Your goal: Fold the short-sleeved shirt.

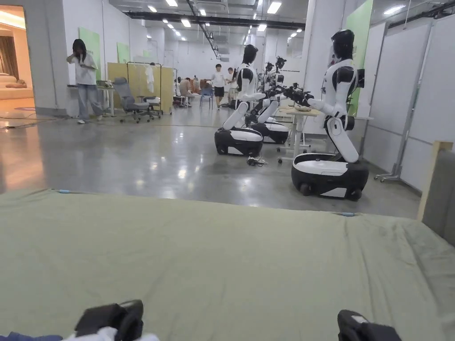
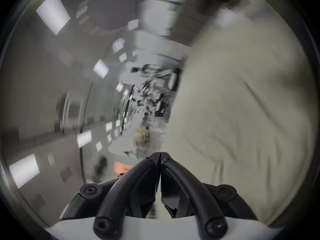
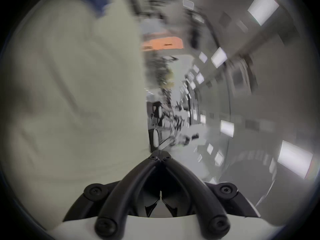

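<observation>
Both gripper views are smeared by motion blur. In the head view the bottom edge cuts off the left gripper (image 1: 116, 319) and right gripper (image 1: 362, 327), hiding their jaws.

Left black two-jaw gripper (image 2: 160, 154): jaws closed tip to tip in left gripper view, nothing visible between them; curved black links and bolted black base below; view blurred. In head view, black body of left gripper (image 1: 116, 319) low at bottom edge, left of centre, white part beneath it.

Right black two-jaw gripper (image 3: 160, 154): jaws pressed together at tips, nothing seen clamped; view blurred. In head view, black body of right gripper (image 1: 362, 327) at bottom edge, right side, well apart from left.
</observation>
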`<state>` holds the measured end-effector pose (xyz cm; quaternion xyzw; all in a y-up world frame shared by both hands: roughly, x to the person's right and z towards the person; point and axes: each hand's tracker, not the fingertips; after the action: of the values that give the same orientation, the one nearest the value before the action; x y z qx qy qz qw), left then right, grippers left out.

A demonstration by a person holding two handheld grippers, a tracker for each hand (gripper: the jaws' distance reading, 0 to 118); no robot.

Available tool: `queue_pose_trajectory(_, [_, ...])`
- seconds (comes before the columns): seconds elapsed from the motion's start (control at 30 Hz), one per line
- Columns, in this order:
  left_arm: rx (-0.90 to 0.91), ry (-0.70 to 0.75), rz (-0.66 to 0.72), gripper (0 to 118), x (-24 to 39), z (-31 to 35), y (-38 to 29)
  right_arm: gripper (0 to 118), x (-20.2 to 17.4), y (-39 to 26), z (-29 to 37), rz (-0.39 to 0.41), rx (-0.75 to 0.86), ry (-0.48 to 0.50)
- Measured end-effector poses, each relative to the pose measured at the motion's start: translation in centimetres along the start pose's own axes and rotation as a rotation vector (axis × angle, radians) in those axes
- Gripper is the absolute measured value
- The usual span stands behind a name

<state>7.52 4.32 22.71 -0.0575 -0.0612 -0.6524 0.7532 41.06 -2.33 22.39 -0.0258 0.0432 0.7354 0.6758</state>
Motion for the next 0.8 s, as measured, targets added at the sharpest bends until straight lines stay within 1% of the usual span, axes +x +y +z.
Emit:
queue_pose_trajectory(0.03, [0.024, -0.031, -0.133, 3, 1.0, -0.4, 0.7, 0, -0.8, -0.1, 0.7, 0.129, 0.046, 0.02])
queue_pose_trajectory(0.07, [0.039, -0.083, -0.225, 3, 1.8, -0.8, 1.2, 0, -1.7, -0.3, 1.1, 0.209, 0.08, 0.04])
queue_pose_trajectory(0.1, [0.038, -0.1, -0.302, 3, 2.7, -0.9, 1.4, 0, -2.6, -0.3, 1.4, 0.273, 0.102, 0.048])
queue_pose_trajectory(0.13, [0.043, -0.089, -0.36, 3, 3.7, -0.8, 1.8, 0, -3.3, -0.3, 1.6, 0.318, 0.118, 0.052])
queue_pose_trajectory(0.17, [0.058, -0.101, -0.382, 3, 4.1, -0.8, 2.0, 0, -3.6, -0.4, 1.8, 0.331, 0.122, 0.056])
queue_pose_trajectory(0.23, [0.052, -0.104, -0.267, 3, 3.8, -0.8, 1.5, 0, -3.5, -0.4, 1.7, 0.253, 0.091, 0.06])
queue_pose_trajectory(0.27, [0.064, -0.075, -0.169, 3, 2.8, -0.5, 1.2, 0, -3.1, -0.4, 1.6, 0.143, 0.063, 0.064])
queue_pose_trajectory(0.3, [0.05, -0.033, -0.019, 3, 1.9, -0.2, 0.7, 0, -2.1, -0.4, 1.4, -0.032, 0.032, 0.07])
queue_pose_trajectory(0.33, [0.042, -0.013, 0.126, 3, 1.0, 0.2, 0.3, 0, -0.8, -0.6, 1.3, -0.231, 0.024, 0.084])
queue_pose_trajectory(0.37, [0.052, -0.046, 0.346, 3, -0.1, 0.1, -0.9, 0, 0.6, -1.0, 1.1, -0.459, -0.011, 0.079])
queue_pose_trajectory(0.47, [0.099, -0.059, 0.867, 3, -0.6, 0.3, -4.0, 0, 3.5, -2.7, 1.0, -0.981, -0.086, 0.017])
queue_pose_trajectory(0.5, [0.119, -0.051, 0.993, 3, -0.2, 0.3, -4.9, 0, 4.0, -3.4, 1.2, -1.14, -0.088, 0.014])
queue_pose_trajectory(0.57, [0.152, -0.053, 1.305, 3, 1.6, 0.5, -6.5, 0, 3.8, -4.8, 2.0, -1.516, -0.06, 0.019])
queue_pose_trajectory(0.6, [0.173, -0.075, 1.414, 3, 2.5, 0.4, -6.9, 0, 3.5, -5.2, 2.2, -1.606, -0.041, 0.042])
queue_pose_trajectory(0.63, [0.18, -0.103, 1.521, 3, 3.5, 0.3, -7.1, 0, 3.1, -5.3, 2.2, -1.657, -0.055, 0.052])
queue_pose_trajectory(0.67, [0.182, -0.112, 1.595, 3, 4.1, 0.4, -7.3, 0, 3.0, -5.2, 2.1, -1.662, -0.08, 0.044])
queue_pose_trajectory(0.7, [0.179, -0.12, 1.615, 3, 4.3, 0.5, -7.5, 0, 2.7, -5.2, 1.9, -1.65, -0.073, 0.057])
queue_pose_trajectory(0.73, [0.175, -0.126, 1.612, 3, 4.2, 0.5, -7.7, 0, 2.7, -5.2, 1.6, -1.639, -0.082, 0.058])
queue_pose_trajectory(0.8, [0.174, -0.1, 1.583, 3, 4.1, 0.6, -7.6, 0, 2.7, -5.3, 1.6, -1.646, -0.079, 0.056])
